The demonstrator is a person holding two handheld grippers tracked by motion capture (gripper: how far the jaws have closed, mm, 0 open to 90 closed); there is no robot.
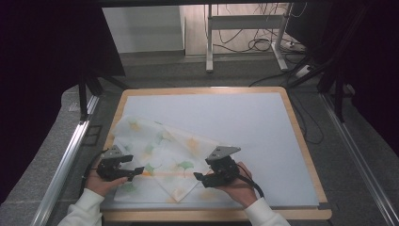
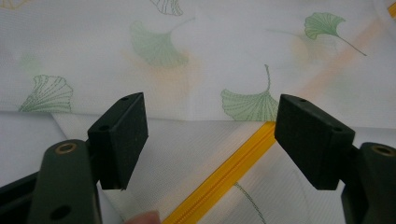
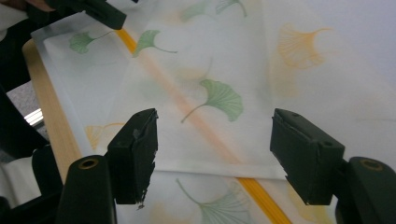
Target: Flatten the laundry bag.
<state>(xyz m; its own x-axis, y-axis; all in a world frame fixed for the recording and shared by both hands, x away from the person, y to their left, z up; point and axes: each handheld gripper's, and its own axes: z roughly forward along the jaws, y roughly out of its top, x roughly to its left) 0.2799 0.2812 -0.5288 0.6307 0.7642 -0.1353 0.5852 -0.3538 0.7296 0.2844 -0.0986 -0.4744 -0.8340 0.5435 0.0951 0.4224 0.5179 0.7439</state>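
Observation:
A sheer white cloth printed with green and orange ginkgo leaves lies partly folded on the near left of the white mat. A yellow band runs across it. My left gripper rests at the cloth's left side, its jaws open above the cloth with nothing pinched. My right gripper sits at the folded corner on the right, jaws wide open over the cloth and its yellow band, nothing between the pads. In the right gripper view the left gripper shows at the top left.
The mat lies on a table with a wooden rim. Metal rails run along both sides of the table. Beyond the far edge stand desk legs and floor cables. The mat's far and right parts are bare.

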